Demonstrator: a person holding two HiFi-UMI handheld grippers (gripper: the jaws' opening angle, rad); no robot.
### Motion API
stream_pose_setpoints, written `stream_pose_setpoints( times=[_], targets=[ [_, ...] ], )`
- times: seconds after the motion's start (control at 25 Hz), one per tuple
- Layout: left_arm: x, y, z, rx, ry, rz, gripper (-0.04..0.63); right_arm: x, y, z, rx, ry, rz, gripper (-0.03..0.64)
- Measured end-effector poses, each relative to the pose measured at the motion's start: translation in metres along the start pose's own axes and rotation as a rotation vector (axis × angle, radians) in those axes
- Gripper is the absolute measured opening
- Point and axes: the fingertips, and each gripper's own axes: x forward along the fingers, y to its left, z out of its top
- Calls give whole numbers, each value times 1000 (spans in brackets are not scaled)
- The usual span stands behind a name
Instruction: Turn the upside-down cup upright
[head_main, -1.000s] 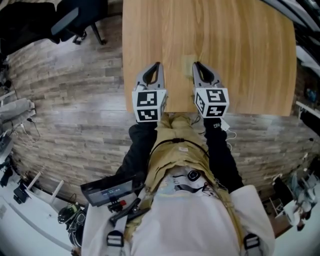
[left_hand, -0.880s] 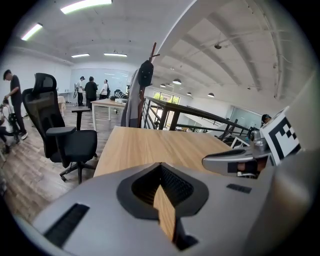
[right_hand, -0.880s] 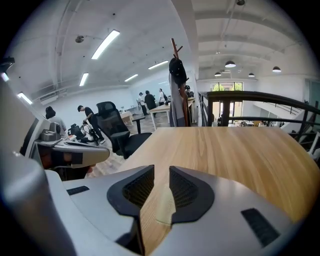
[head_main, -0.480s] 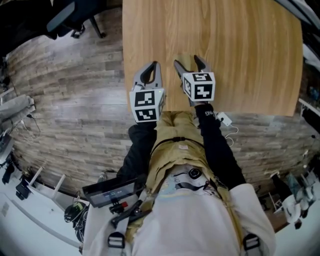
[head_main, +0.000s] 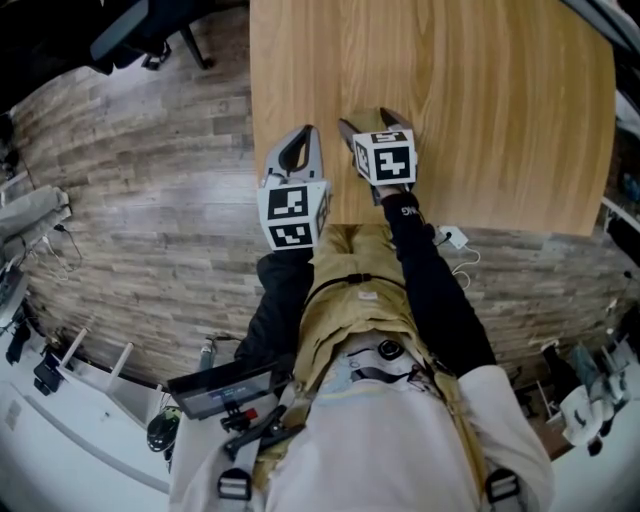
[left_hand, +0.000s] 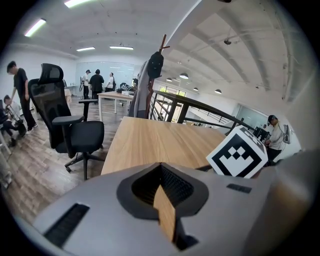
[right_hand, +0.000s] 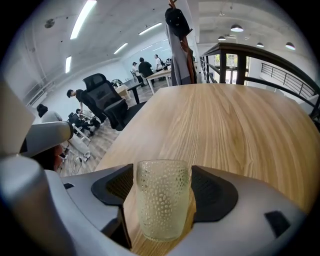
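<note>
A clear dimpled glass cup (right_hand: 163, 200) stands on the wooden table (right_hand: 225, 125) near its front edge. My right gripper (right_hand: 162, 170) straddles it with its jaws opening, one black pad on each side of the glass and a slim gap to each. From the head view only a pale sliver of the cup (head_main: 372, 117) shows between the right gripper's (head_main: 373, 124) fingers. I cannot tell which end of the cup faces up. My left gripper (head_main: 304, 132) hovers at the table's front edge, left of the right one, shut and holding nothing (left_hand: 161, 167).
The table (head_main: 480, 100) stretches away bare beyond the cup. A black office chair (left_hand: 75, 132) stands on the plank floor left of the table. A coat stand (left_hand: 152, 70) and a railing (right_hand: 250, 65) are at the table's far end. People stand in the background.
The right gripper came down and shifted left, opened from shut, and now has the cup between its jaws. The left gripper dipped slightly.
</note>
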Motion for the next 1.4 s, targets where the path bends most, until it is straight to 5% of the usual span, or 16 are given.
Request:
stream_pose_setpoints(
  times=[0.68,1.16,1.4],
  targets=[
    [-5,0,-10,5,9,10,2,9,-3,-6,-58,13,10,361],
    [0,-3,-1,16,3,-3,2,-16,-2,45,-101,-289,33,360],
    [0,-12,-5,27,7,-2,2,-23,-6,45,-137,-358,43,360]
  ],
)
